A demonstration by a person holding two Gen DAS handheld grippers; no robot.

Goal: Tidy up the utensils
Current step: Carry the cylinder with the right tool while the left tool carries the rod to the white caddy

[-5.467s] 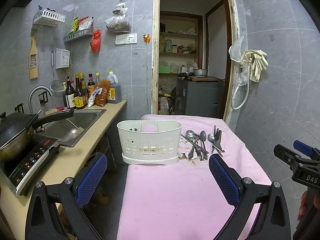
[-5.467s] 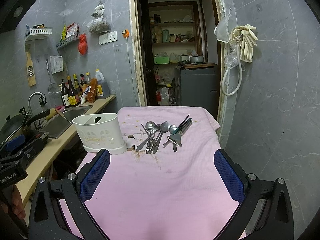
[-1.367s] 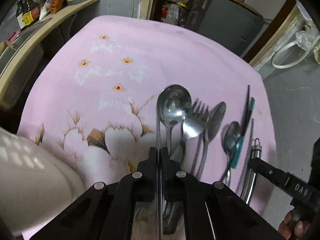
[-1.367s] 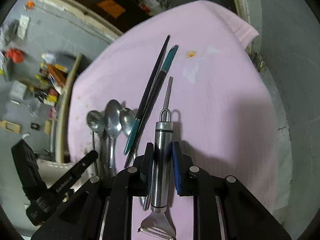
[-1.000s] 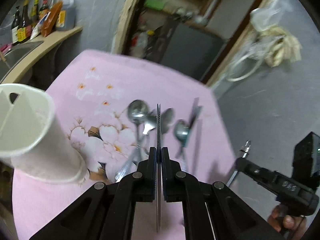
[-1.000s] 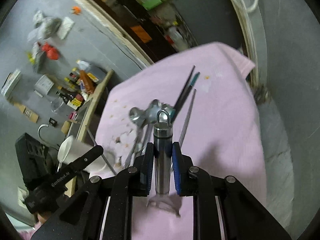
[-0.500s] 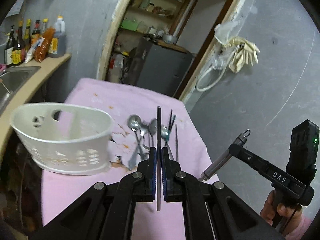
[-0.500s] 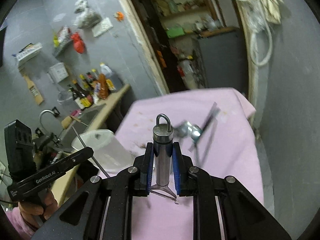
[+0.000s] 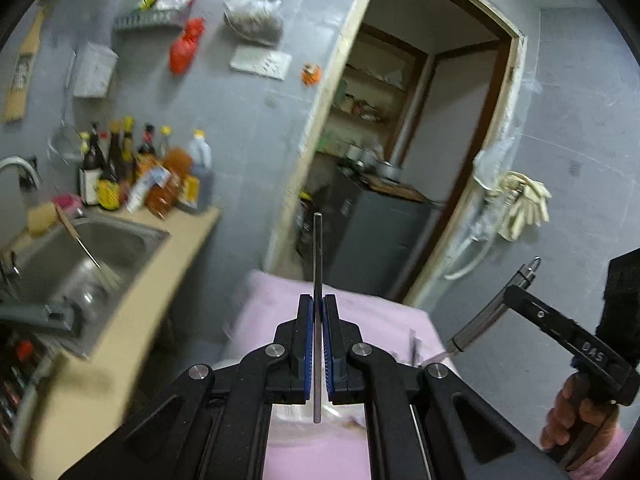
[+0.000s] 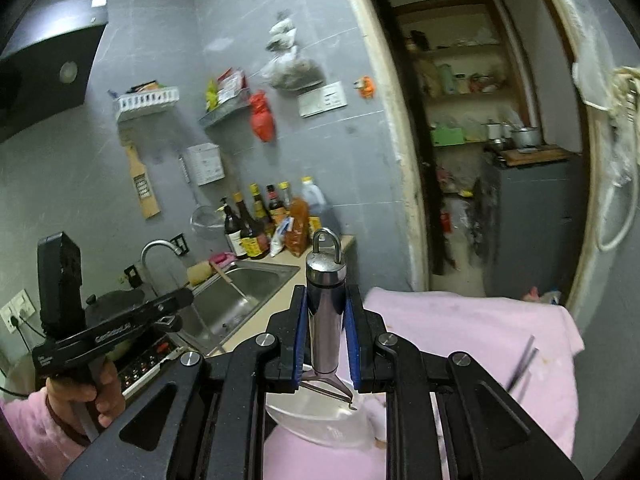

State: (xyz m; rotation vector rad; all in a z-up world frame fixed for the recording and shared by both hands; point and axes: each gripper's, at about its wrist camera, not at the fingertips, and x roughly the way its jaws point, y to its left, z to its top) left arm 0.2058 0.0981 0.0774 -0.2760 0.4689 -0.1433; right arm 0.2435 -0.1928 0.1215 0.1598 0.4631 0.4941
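Left wrist view: left gripper fingers clamp thin steel chopstick, upright above bench.
Right gripper: pinches steel-handled peeler over white plastic utensil holder.
Progress: neither deposited; dark chopsticks remain near the bench's right edge.

one peeler, one chopstick, two tongs.

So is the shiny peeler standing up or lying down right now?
Standing up. The right gripper is shut on the peeler, lifted above the pink cloth, ring end up, blade end down.
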